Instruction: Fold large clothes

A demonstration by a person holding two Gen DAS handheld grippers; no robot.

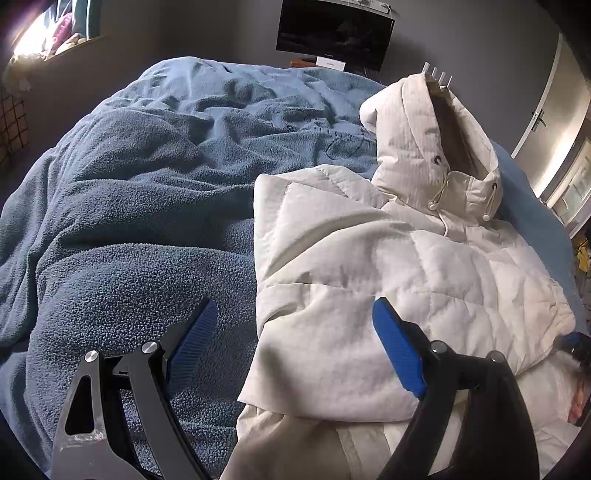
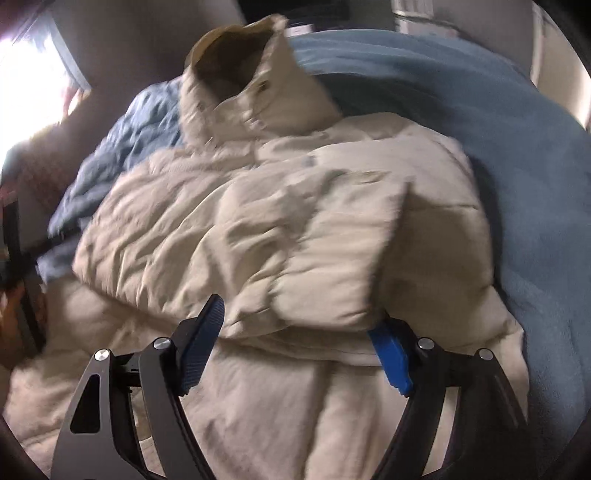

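Observation:
A white quilted hooded jacket [image 1: 406, 266] lies on a blue fleece blanket [image 1: 129, 206], its sleeves folded across the chest and its hood [image 1: 424, 136] standing up at the far end. My left gripper [image 1: 291, 343] is open over the jacket's left edge, holding nothing. In the right wrist view the same jacket [image 2: 277, 229] fills the middle, blurred by motion. My right gripper [image 2: 295, 343] is open just above the folded sleeve's lower edge, holding nothing. The right gripper's tip [image 1: 574, 343] shows at the far right of the left wrist view.
The blue blanket [image 2: 498, 166] covers the whole bed. A dark monitor [image 1: 334, 33] stands beyond the bed's far end. A bright window [image 1: 40, 33] is at the upper left. A door or wardrobe [image 1: 554, 122] stands on the right.

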